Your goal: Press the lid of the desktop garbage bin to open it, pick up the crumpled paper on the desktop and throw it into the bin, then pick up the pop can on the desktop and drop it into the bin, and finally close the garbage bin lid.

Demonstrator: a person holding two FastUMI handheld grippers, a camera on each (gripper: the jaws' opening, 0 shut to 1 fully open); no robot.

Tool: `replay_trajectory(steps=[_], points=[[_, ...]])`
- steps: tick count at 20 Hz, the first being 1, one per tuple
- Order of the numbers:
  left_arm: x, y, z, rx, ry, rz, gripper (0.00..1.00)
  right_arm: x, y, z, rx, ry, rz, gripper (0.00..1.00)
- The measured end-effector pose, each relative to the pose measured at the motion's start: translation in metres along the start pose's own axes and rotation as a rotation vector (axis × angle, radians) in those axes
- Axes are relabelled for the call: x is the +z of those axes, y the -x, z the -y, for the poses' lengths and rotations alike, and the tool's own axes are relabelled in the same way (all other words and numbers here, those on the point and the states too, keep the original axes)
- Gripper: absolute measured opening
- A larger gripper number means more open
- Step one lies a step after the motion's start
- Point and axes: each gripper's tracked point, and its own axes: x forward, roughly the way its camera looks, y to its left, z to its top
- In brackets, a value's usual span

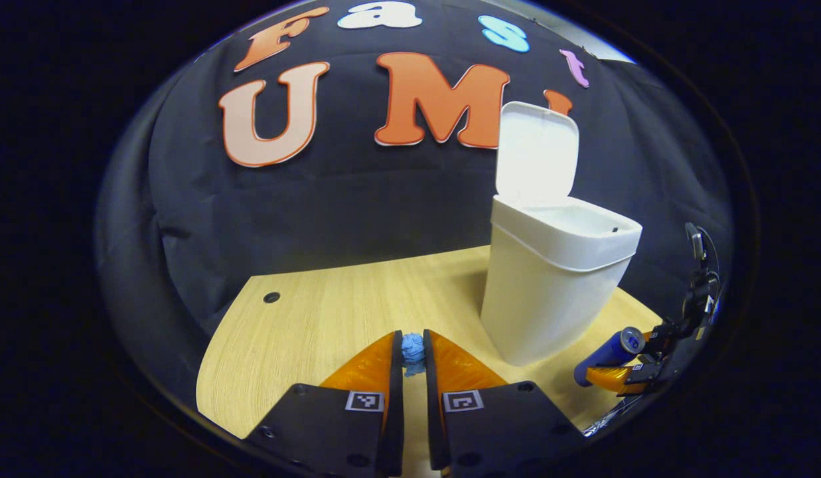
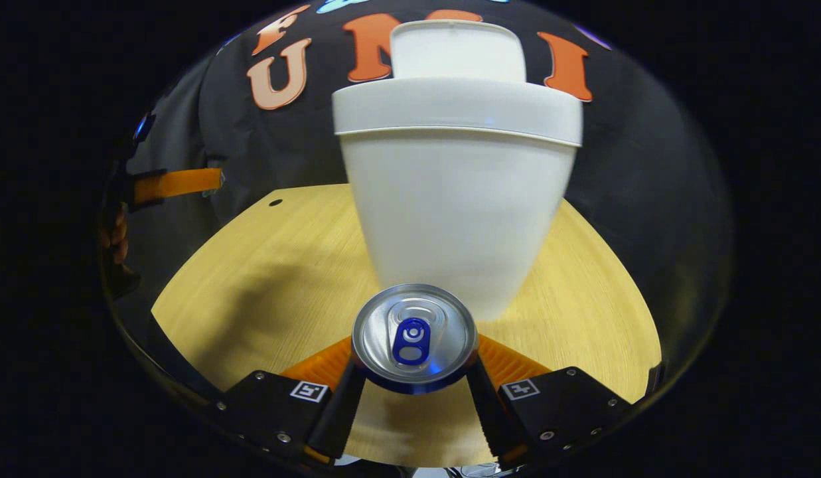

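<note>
Two grips on at once. Left gripper (image 1: 413,362) has fingers pinched on the crumpled paper (image 1: 413,353), a blue wad held just above the desk (image 1: 304,325), in front-left of the bin (image 1: 549,285). Right gripper (image 2: 413,375) has fingers clamped on both sides of the pop can (image 2: 413,338), can top facing the cam, right in front of the bin wall.

Bin lid (image 1: 536,153) is up, mouth open, so step 1 looks done. Step in hand, by judgement: paper to bin, can queued after it. Next move needs the left gripper to lift over the bin rim, centre over the mouth, then spread fingers; lid stands at the back, so approach from the front.

View diffs: left gripper view looks down on the rim and into the open mouth, and catches the can side-on, low right of the bin. Right gripper view gives the bin's front wall and the can's pull tab (image 2: 411,340), plus the other gripper off left of the bin.
</note>
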Motion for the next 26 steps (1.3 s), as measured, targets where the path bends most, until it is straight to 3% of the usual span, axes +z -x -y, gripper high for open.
replay_trajectory(steps=[2, 10, 11, 14, 17, 18, 20, 26], points=[[0.026, 0.002, 0.016, -0.020, -0.025, 0.029, 0.18, -0.001, -0.001, 0.001, -0.029, -0.021, -0.006, 0.80], [0.086, 0.000, 0.079, -0.128, -0.031, 0.122, 0.18, 0.000, 0.000, 0.001, -0.091, -0.078, -0.016, 0.80], [0.093, -0.001, 0.088, -0.139, -0.034, 0.133, 0.18, 0.001, 0.002, 0.002, -0.094, -0.078, -0.013, 0.75], [0.109, -0.007, 0.109, -0.181, -0.043, 0.158, 0.18, 0.002, 0.002, 0.002, -0.094, -0.069, -0.007, 0.80], [0.116, -0.015, 0.130, -0.214, -0.057, 0.166, 0.18, 0.005, 0.003, 0.003, -0.097, -0.060, 0.010, 0.80], [0.118, -0.018, 0.135, -0.224, -0.055, 0.167, 0.18, 0.007, 0.004, 0.003, -0.099, -0.062, 0.013, 0.75], [0.120, -0.022, 0.144, -0.241, -0.045, 0.163, 0.18, 0.009, 0.004, 0.004, -0.111, -0.057, 0.025, 0.80], [0.121, -0.037, 0.163, -0.284, -0.028, 0.140, 0.18, 0.015, 0.005, 0.006, -0.144, -0.060, 0.031, 0.80]])
